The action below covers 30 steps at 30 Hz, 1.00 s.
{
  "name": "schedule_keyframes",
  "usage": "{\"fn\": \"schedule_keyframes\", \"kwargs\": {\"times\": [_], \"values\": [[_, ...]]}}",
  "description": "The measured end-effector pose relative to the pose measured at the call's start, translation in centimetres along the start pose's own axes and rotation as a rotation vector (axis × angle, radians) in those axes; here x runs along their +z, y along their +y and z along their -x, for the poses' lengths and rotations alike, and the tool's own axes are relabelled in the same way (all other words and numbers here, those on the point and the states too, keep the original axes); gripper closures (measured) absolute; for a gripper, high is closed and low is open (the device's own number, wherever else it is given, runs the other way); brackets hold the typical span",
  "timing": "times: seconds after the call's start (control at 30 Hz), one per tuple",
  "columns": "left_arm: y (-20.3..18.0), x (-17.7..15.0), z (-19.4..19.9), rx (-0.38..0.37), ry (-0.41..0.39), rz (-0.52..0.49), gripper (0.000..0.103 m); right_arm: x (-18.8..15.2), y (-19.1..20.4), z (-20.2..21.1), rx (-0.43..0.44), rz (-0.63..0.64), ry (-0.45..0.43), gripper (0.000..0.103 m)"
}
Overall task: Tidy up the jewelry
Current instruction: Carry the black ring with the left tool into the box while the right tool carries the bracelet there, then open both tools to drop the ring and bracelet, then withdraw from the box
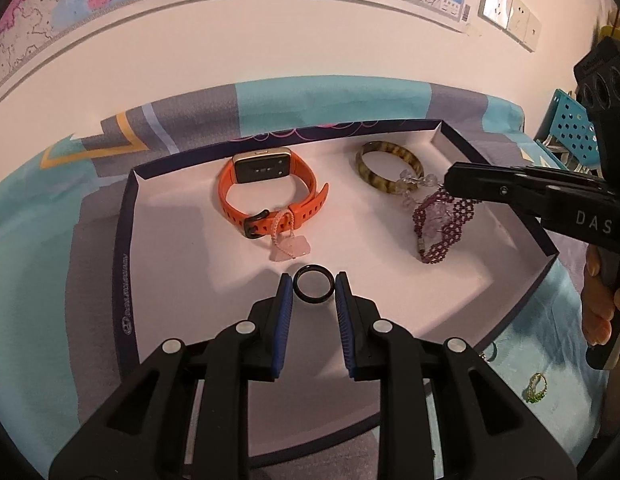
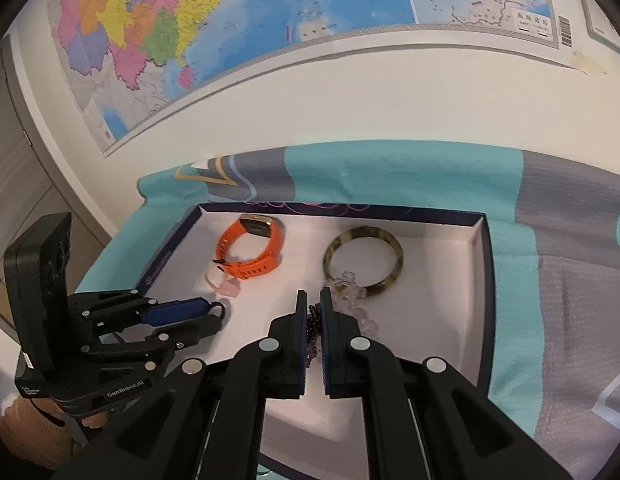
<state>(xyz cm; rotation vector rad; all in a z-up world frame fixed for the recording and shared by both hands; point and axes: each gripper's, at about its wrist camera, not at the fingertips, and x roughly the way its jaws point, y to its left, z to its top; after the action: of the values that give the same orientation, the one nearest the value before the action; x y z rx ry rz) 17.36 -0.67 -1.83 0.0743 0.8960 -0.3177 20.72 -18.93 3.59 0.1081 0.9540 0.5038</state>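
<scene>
Left gripper (image 1: 313,286) jaws part-open with black ring (image 1: 313,284) between pads, contact unclear – right gripper (image 2: 314,312) clamped on purple beaded bracelet (image 2: 313,334), mostly hidden by jaws, over white tray (image 2: 450,344)

Left wrist view: sits behind left gripper (image 1: 313,290), looks forward and down along fingers into tray (image 1: 125,248), close above its near edge; wall map (image 1: 69,8) beyond claw. Right wrist view: behind right gripper (image 2: 314,312), same forward-down aim, close over tray's near right part. Shared: tray interior, orange watch (image 1: 265,192), brown bangle (image 1: 390,164), patterned cloth (image 1: 25,280), wall. Each view catches other gripper at its side.
</scene>
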Motion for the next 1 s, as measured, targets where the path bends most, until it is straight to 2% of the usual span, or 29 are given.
{"fn": "schedule_keyframes", "kwargs": {"times": [0.37, 0.5, 0.67, 0.7, 1.0], "values": [[0.0, 0.4, -0.5, 0.009, -0.004, 0.005, 0.080, -0.4, -1.0, 0.0, -0.049, -0.012, 0.006, 0.094], [-0.1, 0.4, 0.1, 0.035, -0.023, -0.001, 0.076, -0.4, -1.1, 0.9, -0.083, -0.006, -0.016, 0.087], [0.1, 0.2, 2.7, 0.052, -0.087, 0.001, 0.073, -1.0, -0.8, 3.1, -0.086, 0.017, -0.046, 0.086], [0.1, 0.1, 3.3, 0.053, -0.101, -0.002, 0.072, -1.2, -0.5, 3.8, -0.087, 0.032, -0.056, 0.082], [-1.1, -3.2, 8.3, 0.000, -0.177, -0.050, 0.068, -4.5, 2.5, 7.3, -0.054, 0.156, -0.065, 0.072]]}}
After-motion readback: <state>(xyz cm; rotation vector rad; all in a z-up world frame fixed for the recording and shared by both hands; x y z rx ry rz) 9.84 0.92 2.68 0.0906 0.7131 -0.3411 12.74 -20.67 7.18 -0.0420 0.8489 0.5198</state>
